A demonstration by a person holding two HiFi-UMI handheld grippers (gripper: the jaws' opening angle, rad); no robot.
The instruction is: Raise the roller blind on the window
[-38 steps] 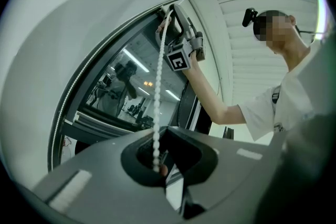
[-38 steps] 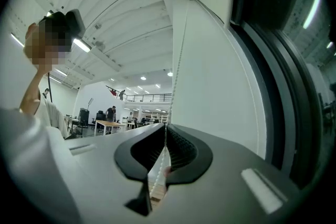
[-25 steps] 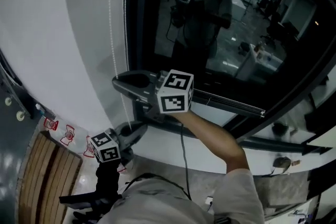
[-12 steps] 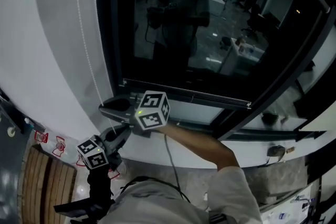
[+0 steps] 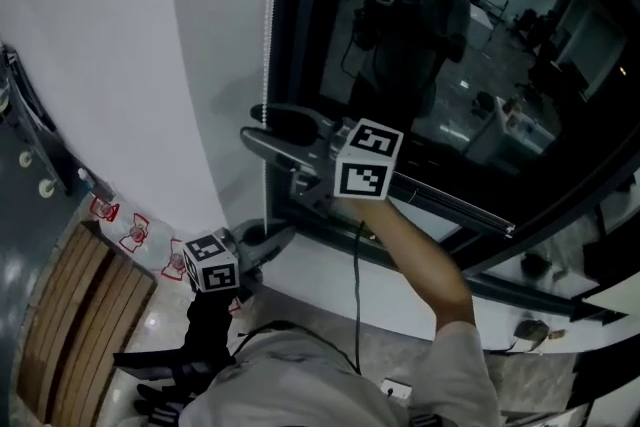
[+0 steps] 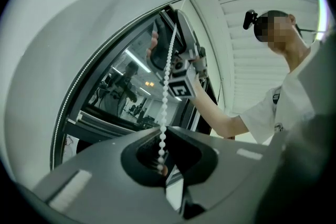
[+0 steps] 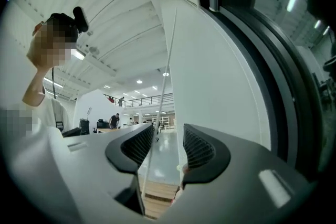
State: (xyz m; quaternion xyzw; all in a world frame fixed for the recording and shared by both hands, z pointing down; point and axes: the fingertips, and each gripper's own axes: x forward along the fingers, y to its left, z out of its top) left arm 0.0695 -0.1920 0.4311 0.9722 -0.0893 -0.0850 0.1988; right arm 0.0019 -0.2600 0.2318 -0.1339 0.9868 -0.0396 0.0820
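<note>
Ahead of me the dark window fills most of the head view, its glass bare as far up as I can see; the roller blind itself is out of sight above. Left of the frame stands a white wall, and the bead chain hangs just beside the frame's edge. My right gripper is up high with its jaws parted, a strand of the chain running through the gap unclamped. My left gripper sits lower, its jaws closed tight on the beads. I judge this to be a hand-over-hand pull. I should close the right claw squarely on its strand before the left lets go, then draw straight down along the frame so the beads neither slip nor jump.
</note>
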